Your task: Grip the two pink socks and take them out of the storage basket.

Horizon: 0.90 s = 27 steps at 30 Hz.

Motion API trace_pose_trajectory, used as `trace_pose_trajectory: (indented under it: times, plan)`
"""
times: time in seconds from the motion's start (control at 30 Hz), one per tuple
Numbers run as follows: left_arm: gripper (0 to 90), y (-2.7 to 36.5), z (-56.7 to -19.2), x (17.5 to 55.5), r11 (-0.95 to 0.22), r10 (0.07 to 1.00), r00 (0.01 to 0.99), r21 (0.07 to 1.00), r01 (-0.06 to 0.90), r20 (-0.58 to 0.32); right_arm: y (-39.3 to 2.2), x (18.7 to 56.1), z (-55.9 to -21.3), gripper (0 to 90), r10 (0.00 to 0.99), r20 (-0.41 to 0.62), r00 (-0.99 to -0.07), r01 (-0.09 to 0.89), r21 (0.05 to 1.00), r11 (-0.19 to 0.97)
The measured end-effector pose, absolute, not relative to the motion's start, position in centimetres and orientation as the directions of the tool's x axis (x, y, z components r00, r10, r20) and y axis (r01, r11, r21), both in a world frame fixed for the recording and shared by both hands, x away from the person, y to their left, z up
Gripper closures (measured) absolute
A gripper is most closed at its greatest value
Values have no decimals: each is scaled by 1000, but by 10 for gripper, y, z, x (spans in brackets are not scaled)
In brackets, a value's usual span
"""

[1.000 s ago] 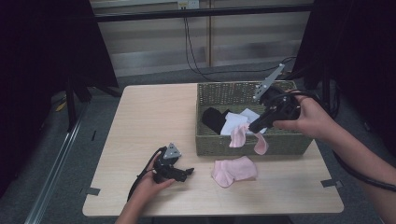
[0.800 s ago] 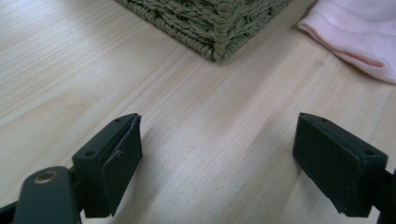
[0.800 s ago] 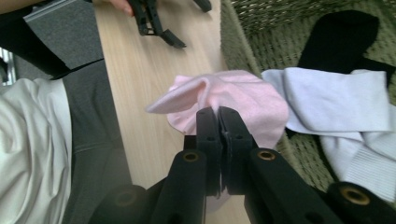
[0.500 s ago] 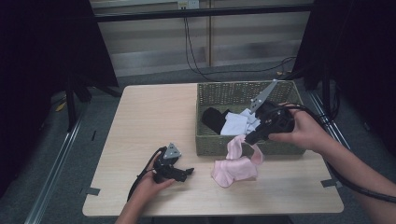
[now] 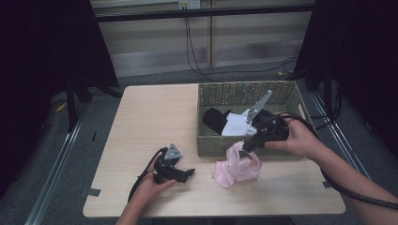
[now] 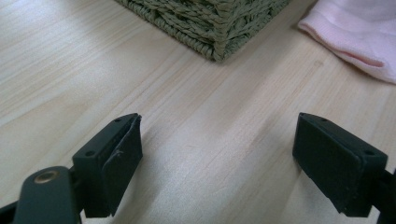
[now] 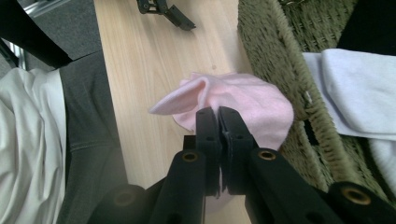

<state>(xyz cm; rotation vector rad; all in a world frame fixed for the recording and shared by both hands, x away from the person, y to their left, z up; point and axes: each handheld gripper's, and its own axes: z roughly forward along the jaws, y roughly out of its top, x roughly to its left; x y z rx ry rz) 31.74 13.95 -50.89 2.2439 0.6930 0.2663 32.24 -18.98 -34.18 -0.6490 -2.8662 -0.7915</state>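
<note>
Basket point(image 5: 220, 145) behind pink sock point(image 5: 232, 169); right tongs point(image 5: 245, 146) clenched on sock; left tongs point(image 5: 187, 173) released.

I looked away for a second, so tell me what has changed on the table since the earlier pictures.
The right tongs, shut on a pink sock, carried it from above the wicker basket down onto the other pink sock lying on the table in front. The left tongs stayed open and resting on the table; the black and white clothes in the basket did not move.
</note>
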Motion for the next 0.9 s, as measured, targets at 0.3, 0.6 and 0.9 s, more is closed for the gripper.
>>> trace_pose_trajectory:
  times: [0.3,0.6,0.9]
  plan:
    - [153,140,-509,317,-565,556,831,723,398,-23,-190,322,-353,715,388,222,-895,446,468,763]
    - [153,140,-509,317,-565,556,831,723,397,-22,-201,317,-361,595,408,185,-894,446,449,774]
    - [153,140,-509,317,-565,556,831,723,397,-23,-214,307,-371,479,447,151,-882,464,454,761]
